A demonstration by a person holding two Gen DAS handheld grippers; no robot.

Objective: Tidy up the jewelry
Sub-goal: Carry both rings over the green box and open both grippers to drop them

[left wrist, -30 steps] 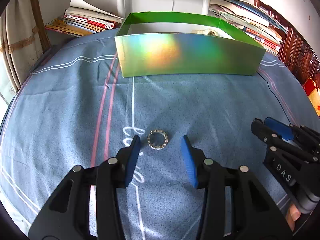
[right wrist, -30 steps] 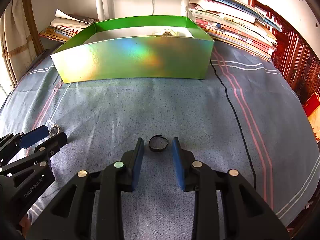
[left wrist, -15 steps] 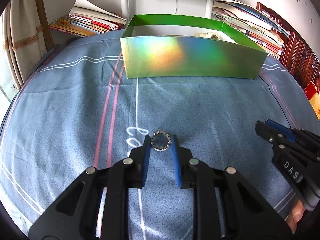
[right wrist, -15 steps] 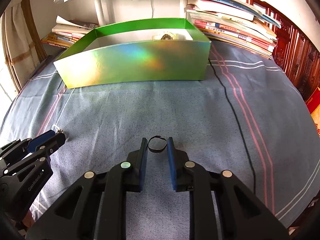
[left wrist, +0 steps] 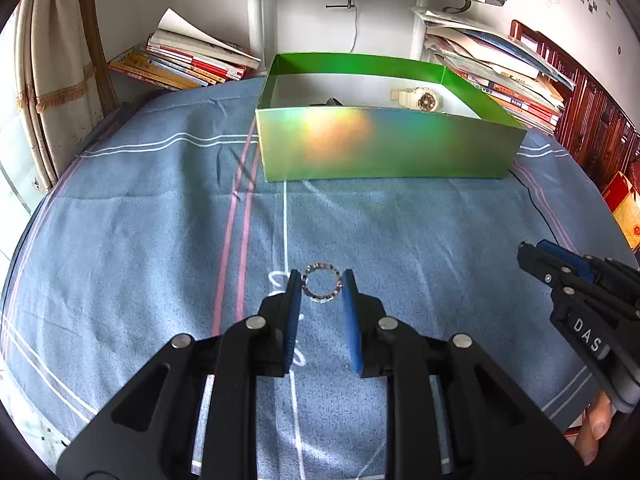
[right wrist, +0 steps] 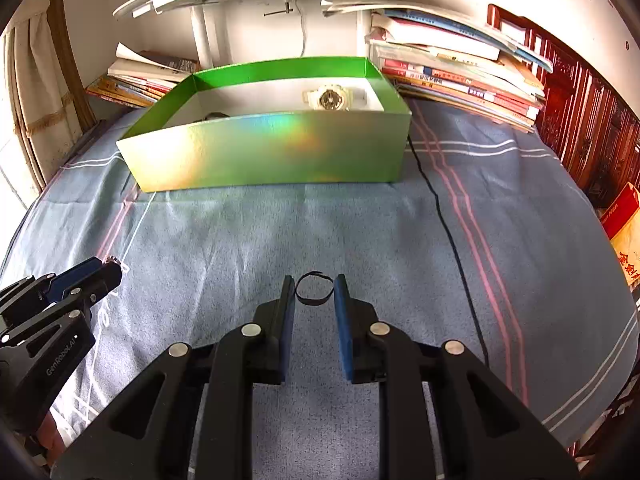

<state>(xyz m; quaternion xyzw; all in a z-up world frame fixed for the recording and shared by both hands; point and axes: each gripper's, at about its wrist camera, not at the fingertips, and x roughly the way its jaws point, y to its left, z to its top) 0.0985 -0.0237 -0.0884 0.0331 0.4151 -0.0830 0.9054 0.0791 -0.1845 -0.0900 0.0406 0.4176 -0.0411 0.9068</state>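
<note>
Both grippers have closed in on their targets since the earlier frames, and the green box now sits lower in each view, so more of its inside shows. Our left gripper (left wrist: 321, 289) has just been narrowing its jaws; they now pinch the silver studded ring (left wrist: 321, 288) by its two sides, low in the centre of the left wrist view. Our right gripper (right wrist: 315, 289) has done the same and now clasps the thin black band (right wrist: 315, 289) between its blue pads (right wrist: 341, 300), low in the centre of its own view. Each hoop appears to stand clear of the blue striped cloth (left wrist: 400, 232), though we cannot tell by how much.

The holographic green box (left wrist: 384, 148) waits in the upper middle of both frames, with a cream wristwatch (right wrist: 329, 98) already lying at its upper right and something dark, too hidden to name, at its near wall.

We judge the step in hand to be the carry to the box. To do it well, we keep the squeeze light and steady, since both hoops are thin and held only by their edges, and a twist could pop either one out. We lift high enough to clear the near wall, travel level, and keep the two grippers apart so they do not clash over the opening. We let go low over bare floor beside the watch, so nothing bounces or rolls.
</note>
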